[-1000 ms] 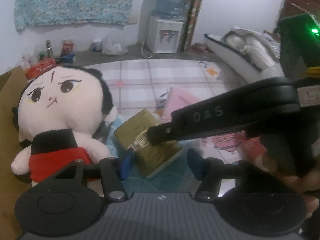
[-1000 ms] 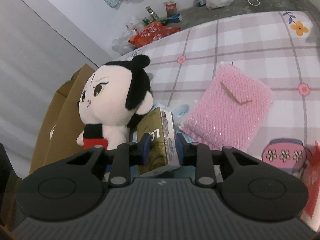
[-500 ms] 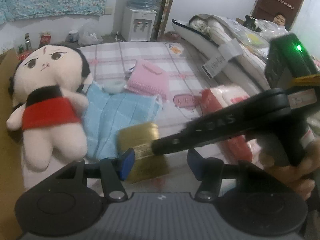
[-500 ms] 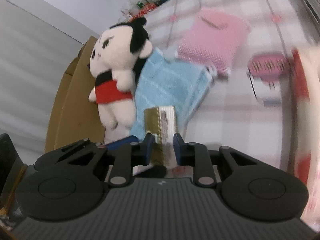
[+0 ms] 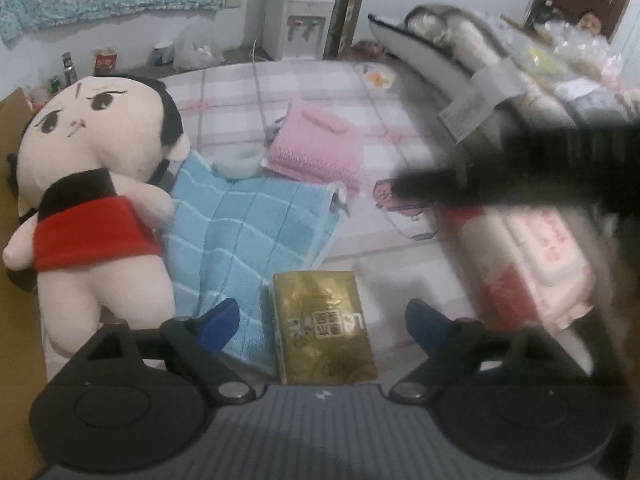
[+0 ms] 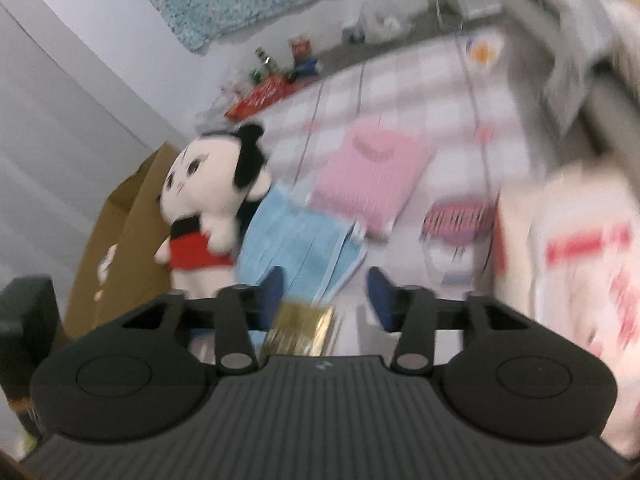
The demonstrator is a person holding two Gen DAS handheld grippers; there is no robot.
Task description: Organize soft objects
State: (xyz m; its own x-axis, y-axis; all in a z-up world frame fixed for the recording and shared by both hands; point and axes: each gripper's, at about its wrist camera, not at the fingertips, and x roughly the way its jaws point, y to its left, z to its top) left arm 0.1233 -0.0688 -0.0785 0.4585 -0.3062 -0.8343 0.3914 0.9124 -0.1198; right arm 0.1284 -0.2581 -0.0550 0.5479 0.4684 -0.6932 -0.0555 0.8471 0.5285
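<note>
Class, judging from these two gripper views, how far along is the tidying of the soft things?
Done: the gold pack lies on the mat beside the blue towel. In hand: nothing; the right gripper and left gripper have just been opening, pads clear of the pack. Left: doll, towel, pink pouch and red-and-white pack lie loose.

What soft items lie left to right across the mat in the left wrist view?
Plush doll → blue towel → pink knitted pouch → red-and-white tissue pack.
</note>
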